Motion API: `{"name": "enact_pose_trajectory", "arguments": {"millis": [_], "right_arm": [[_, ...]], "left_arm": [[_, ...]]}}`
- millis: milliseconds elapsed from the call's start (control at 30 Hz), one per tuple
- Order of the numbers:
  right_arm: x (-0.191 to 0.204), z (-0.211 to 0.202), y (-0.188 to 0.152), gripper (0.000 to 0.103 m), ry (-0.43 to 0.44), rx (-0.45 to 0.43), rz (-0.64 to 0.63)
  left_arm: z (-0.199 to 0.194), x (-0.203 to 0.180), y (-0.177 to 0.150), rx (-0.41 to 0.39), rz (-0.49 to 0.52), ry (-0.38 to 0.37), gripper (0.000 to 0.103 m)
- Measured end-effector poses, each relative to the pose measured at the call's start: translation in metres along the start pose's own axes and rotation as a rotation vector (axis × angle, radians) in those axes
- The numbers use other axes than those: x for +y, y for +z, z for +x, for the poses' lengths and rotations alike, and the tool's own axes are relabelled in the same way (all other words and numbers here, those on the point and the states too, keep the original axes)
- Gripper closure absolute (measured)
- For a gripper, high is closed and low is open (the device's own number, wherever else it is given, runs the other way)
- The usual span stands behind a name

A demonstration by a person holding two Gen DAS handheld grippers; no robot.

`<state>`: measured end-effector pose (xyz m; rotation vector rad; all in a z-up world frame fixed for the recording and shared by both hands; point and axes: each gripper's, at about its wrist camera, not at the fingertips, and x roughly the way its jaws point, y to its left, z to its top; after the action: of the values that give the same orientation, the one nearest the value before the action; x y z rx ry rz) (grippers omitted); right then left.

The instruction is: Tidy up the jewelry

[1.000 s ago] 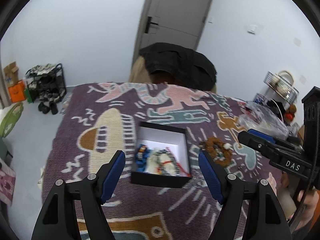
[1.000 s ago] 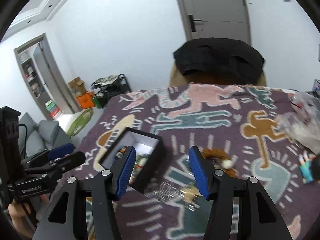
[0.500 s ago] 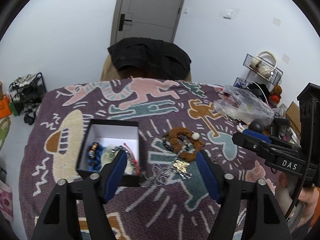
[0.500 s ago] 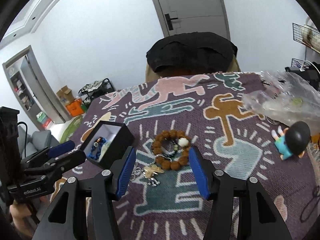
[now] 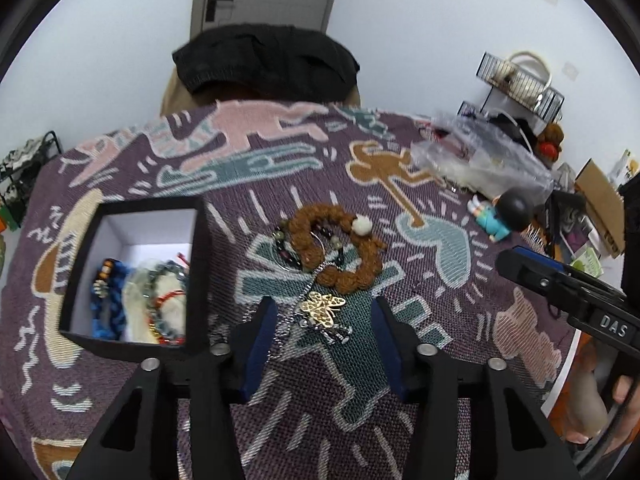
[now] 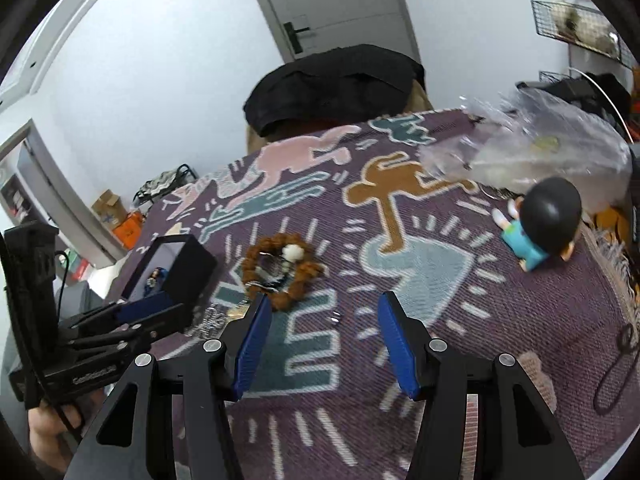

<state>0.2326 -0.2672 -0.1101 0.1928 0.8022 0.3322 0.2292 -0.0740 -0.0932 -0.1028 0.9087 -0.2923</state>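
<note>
1. Over the last second the left gripper [image 5: 322,342] has swung from the black box [image 5: 199,272] across to the loose pile of jewelry, so the gold pendant [image 5: 323,307] now lies between its wide-open blue pads, which are not touching it.
2. That shift suggests the next piece is being lined up for a pick; nothing is held yet.
3. The right gripper [image 6: 325,338] has also moved in from beside the box and now hangs open over the patterned cloth [image 6: 440,320] of the worktop, with only a tiny silver bit [image 6: 335,317] lying between its pads.
4. The pendant is a flat, pierced gold piece, butterfly-like, on a thin silver chain [image 5: 304,296] that runs up toward the brown bead bracelet [image 5: 340,248].
5. The bracelet forms a loose ring with one white bead [image 5: 363,226]; darker small beads lie inside it, tangled with the chain.
6. The box sits just left of the pile, open, already holding a blue braided band [image 5: 108,300] and several bead strands.
7. The chain may drag the bracelet along if the pendant is lifted.
</note>
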Motion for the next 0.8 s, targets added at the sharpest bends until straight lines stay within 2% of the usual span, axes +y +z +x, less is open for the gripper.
{"name": "enact_pose_trajectory", "arguments": {"millis": [233, 467, 800], "right_arm": [[-0.02, 0.004, -0.01, 0.048, -0.012, 0.024, 0.026], [-0.033, 0.007, -0.018, 0.048, -0.02, 0.039, 0.051], [-0.033, 0.018, -0.024, 0.048, -0.019, 0.067, 0.052]], "left_arm": [[0.026, -0.011, 0.005, 0.05, 0.04, 0.01, 0.056], [0.046, -0.016, 0.005, 0.09, 0.092, 0.055, 0.056], [0.065, -0.014, 0.0, 0.131, 0.123, 0.092, 0.056]]}}
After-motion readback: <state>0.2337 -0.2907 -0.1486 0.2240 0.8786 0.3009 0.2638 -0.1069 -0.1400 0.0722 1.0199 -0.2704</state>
